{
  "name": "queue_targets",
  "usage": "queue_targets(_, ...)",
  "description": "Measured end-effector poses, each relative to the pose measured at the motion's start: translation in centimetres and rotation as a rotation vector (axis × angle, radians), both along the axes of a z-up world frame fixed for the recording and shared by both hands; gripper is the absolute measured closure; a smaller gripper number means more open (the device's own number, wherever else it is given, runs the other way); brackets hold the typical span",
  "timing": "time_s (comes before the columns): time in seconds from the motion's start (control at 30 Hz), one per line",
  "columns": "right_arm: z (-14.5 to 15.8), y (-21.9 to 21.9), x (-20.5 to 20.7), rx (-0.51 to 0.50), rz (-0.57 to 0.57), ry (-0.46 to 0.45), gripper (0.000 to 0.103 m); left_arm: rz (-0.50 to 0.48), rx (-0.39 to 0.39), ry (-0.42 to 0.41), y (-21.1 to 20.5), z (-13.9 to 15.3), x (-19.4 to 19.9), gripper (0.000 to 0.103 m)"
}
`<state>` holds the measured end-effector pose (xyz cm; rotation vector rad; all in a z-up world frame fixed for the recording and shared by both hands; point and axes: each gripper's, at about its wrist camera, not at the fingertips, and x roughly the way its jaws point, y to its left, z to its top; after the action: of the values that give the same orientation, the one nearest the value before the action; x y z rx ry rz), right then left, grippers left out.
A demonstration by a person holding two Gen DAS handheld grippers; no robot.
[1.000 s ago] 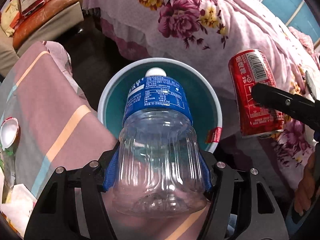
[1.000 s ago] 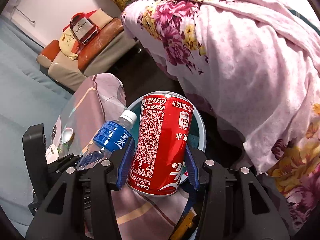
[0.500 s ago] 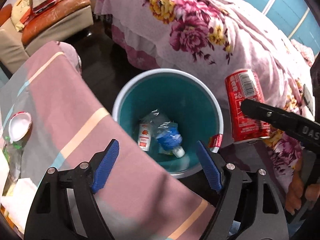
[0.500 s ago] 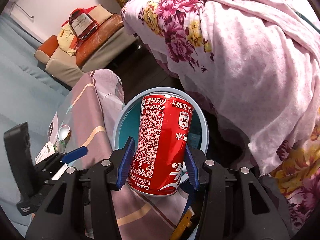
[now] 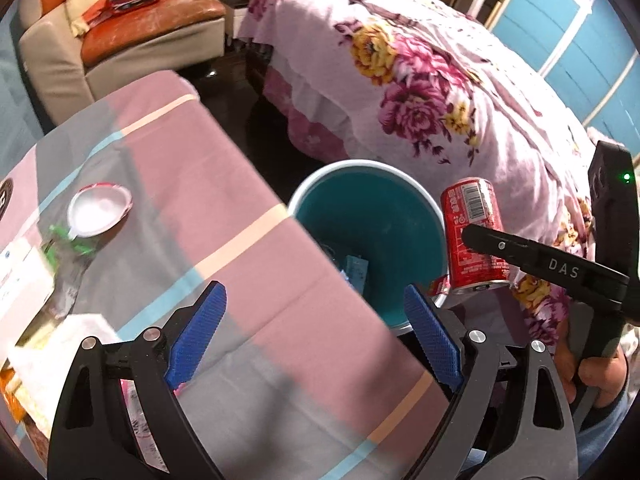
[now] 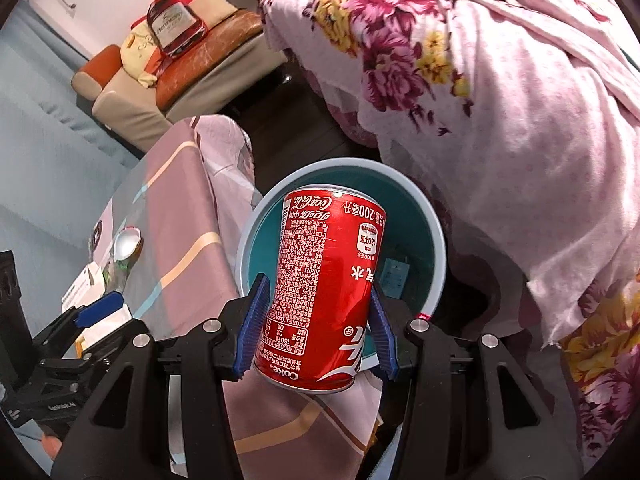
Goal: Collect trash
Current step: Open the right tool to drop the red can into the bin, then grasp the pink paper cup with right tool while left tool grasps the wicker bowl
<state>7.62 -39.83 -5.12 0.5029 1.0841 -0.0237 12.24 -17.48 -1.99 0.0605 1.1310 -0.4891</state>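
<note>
A teal bin (image 5: 380,220) (image 6: 436,248) with a pale rim stands on the dark floor between the table and the bed. Some trash lies at its bottom; the bottle cannot be made out now. My right gripper (image 6: 316,324) is shut on a red cola can (image 6: 328,288) (image 5: 474,236), held upside down over the bin's near rim. My left gripper (image 5: 314,336) hangs over the table's edge beside the bin, its jaws opening wide with nothing between the blue pads (image 5: 200,332).
The table carries a pink striped cloth (image 5: 180,200). On it lie a round white lid (image 5: 98,214), crumpled clear plastic (image 5: 68,256) and white paper (image 5: 60,340). A flowered bed cover (image 5: 420,80) is behind the bin, a sofa (image 5: 120,40) at the back left.
The left gripper let go of the clear bottle, which dropped into the bin, then opened wider and drew back over the table. The right gripper carried the can closer over the bin.
</note>
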Motion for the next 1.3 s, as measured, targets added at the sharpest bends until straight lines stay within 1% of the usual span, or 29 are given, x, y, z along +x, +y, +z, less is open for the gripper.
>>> queue_targets(0.17,-0.1,1.2,0.3,-0.02,0.019,0.021,0.056,0.044,-0.014,-0.005,2.4,0.1,-0.2,0.012)
queue_targets(0.23,0.0,1.6,0.3,-0.024,0.021,0.023,0.048,0.064,-0.022,-0.004,3.5,0.1,-0.2,0.012)
queue_targets(0.27,0.2,1.8,0.3,-0.03,0.023,0.021,0.042,0.076,-0.028,-0.003,4.1,0.1,-0.2,0.012)
queue_targets(0.3,0.4,2.1,0.4,-0.039,0.024,0.019,0.039,0.082,-0.032,-0.001,4.5,0.1,-0.2,0.012)
queue_targets(0.37,0.7,2.5,0.5,-0.048,0.027,0.02,0.037,0.095,-0.042,0.004,5.3,0.0,-0.3,0.012)
queue_targets(0.4,0.8,2.7,0.4,-0.045,0.028,0.025,0.033,0.102,-0.048,0.007,5.8,0.0,-0.4,0.012)
queue_targets(0.43,0.9,2.9,0.4,-0.042,0.029,0.028,0.031,0.105,-0.052,0.007,6.1,0.1,-0.4,0.012)
queue_targets(0.63,1.6,5.3,-0.2,-0.051,0.074,0.044,0.028,0.131,-0.073,-0.005,8.5,0.5,-1.6,0.012)
queue_targets(0.77,2.0,7.8,-0.9,-0.052,0.121,0.06,0.027,0.152,-0.077,-0.016,10.5,0.8,-2.8,0.012)
queue_targets(0.87,2.4,10.3,-1.5,-0.067,0.178,0.066,0.027,0.175,-0.086,-0.027,12.4,1.1,-3.9,0.012)
queue_targets(1.07,2.7,15.6,-2.8,-0.064,0.3,0.085,0.027,0.246,-0.101,-0.052,16.9,1.7,-5.9,0.012)
queue_targets(1.3,1.8,21.8,-4.3,-0.037,0.429,0.144,0.027,0.325,-0.112,-0.054,21.7,1.0,-8.1,0.012)
